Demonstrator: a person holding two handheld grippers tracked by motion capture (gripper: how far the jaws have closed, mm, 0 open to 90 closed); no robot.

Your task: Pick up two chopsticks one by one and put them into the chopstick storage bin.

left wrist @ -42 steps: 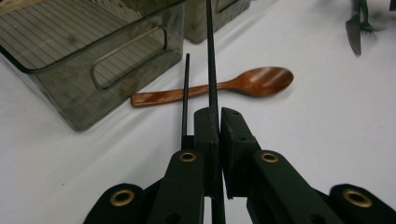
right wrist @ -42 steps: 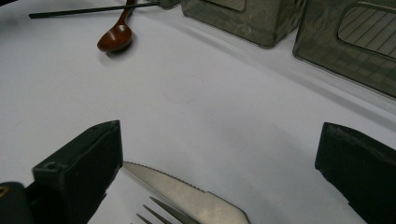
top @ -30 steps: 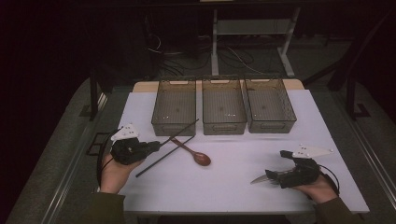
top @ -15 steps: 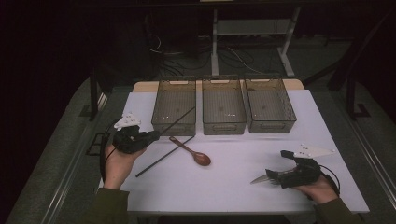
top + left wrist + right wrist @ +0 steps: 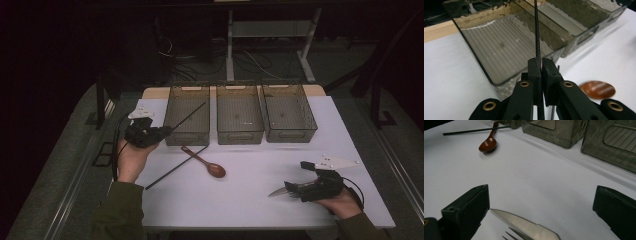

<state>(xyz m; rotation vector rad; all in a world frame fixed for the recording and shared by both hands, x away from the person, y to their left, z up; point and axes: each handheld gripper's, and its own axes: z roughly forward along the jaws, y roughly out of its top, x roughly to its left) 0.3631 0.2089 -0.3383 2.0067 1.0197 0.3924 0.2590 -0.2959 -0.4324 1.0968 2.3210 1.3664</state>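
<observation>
Left gripper (image 5: 162, 132) was closed tight on thin black chopstick (image 5: 189, 118); we saw stick pinched between pads (image 5: 534, 68), its free end reaching over leftmost bin (image 5: 187, 112). Second chopstick (image 5: 175, 169) lay on white table (image 5: 260, 195), beside brown spoon (image 5: 205, 162). Right gripper (image 5: 287, 190) rested low near table's front edge, jaws wide apart, gripping nothing. Knife (image 5: 524, 223) and fork (image 5: 511, 233) lay between jaws, unpinched.
</observation>
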